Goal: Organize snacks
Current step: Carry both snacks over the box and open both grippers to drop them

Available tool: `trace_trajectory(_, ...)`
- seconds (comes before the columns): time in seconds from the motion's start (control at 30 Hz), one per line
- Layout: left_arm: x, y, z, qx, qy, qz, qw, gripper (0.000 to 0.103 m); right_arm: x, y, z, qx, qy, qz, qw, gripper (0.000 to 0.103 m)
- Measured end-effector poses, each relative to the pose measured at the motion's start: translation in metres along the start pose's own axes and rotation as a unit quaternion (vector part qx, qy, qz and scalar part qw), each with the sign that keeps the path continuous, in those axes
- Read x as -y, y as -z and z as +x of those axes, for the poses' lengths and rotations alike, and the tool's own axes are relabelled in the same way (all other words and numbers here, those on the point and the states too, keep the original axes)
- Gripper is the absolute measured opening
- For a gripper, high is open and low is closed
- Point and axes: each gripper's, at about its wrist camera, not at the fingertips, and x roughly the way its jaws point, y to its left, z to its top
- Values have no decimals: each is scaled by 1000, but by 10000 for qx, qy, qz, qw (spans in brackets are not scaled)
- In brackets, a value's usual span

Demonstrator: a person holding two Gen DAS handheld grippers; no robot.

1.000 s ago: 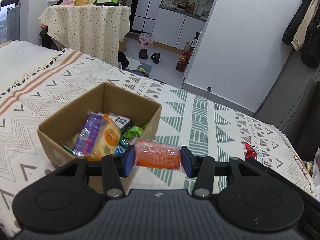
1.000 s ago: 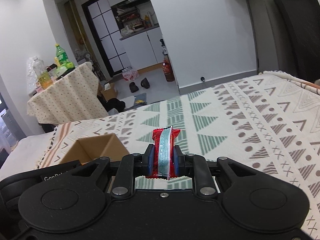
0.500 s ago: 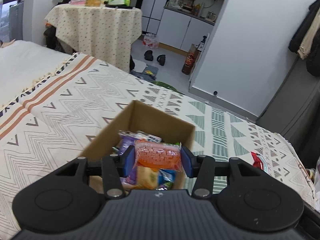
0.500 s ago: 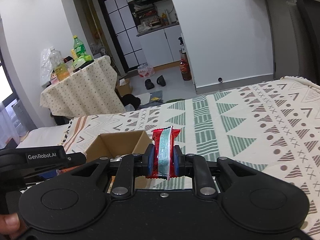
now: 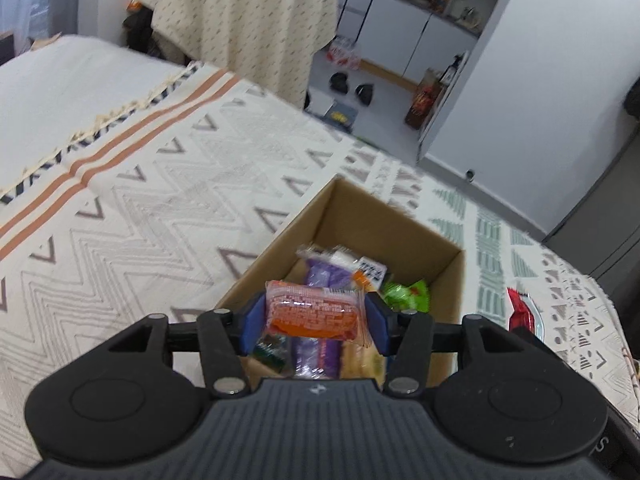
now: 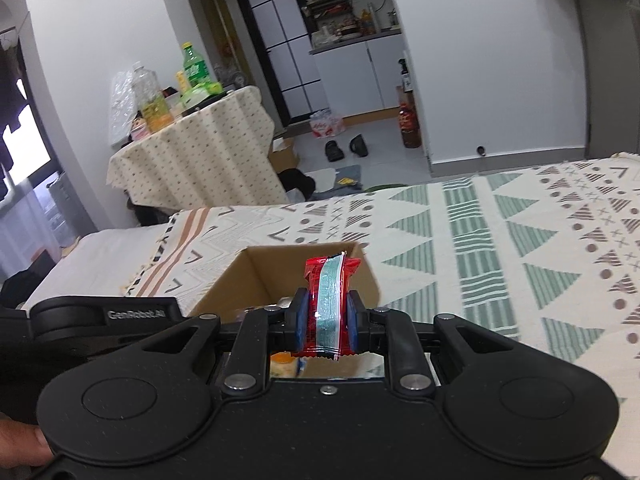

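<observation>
An open cardboard box (image 5: 400,220) sits on the patterned bedspread and holds several snack packets, among them a purple one (image 5: 326,276) and a green one (image 5: 404,294). My left gripper (image 5: 314,316) is shut on an orange snack packet (image 5: 314,314), held over the box's near side. In the right wrist view, my right gripper (image 6: 325,314) is shut on a red packet with a pale stripe (image 6: 330,300), held upright just above the same box (image 6: 240,280). The left gripper's black body (image 6: 100,316) shows at the left of that view.
The patterned bedspread (image 5: 160,208) covers the bed around the box. A red wrapper (image 5: 520,312) lies on it right of the box. Beyond the bed stands a cloth-covered table (image 6: 192,152) with bottles, and shoes (image 6: 346,148) lie on the floor. A hand (image 6: 20,444) shows at the lower left.
Both grippers have moved toward the box with their packets. The left one now holds the orange packet over the box's inside; the right one has come close above the box's rim.
</observation>
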Motion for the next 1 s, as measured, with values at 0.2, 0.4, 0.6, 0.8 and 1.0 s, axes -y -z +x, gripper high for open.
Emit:
trace_trajectory(0.2, -7, -4, 5, -99, 87, -142, 9998, 64, -9, 4, 14, -111, -69, -38, 9999, 20)
trace_trajectory(0.4, -13, -11, 8, -104, 117, -240, 9996, 66, -20, -2, 25, -106, -70, -117, 9999, 20)
trace_trajectory(0.6, -19, -17, 9, -97, -9, -336, 9994, 73, -33, -10, 24, 198, -92, -267, 9994, 49)
trace_trajectory(0.8, -21, -20, 2, -51, 7, -288, 9996, 77, -18, -6, 17, 76, -119, -90, 9999, 50)
trace_trajectory(1.0, -15, -19, -14, -92, 55, -128, 9999, 88, -2, -7, 3, -156, -29, 113, 9998, 55)
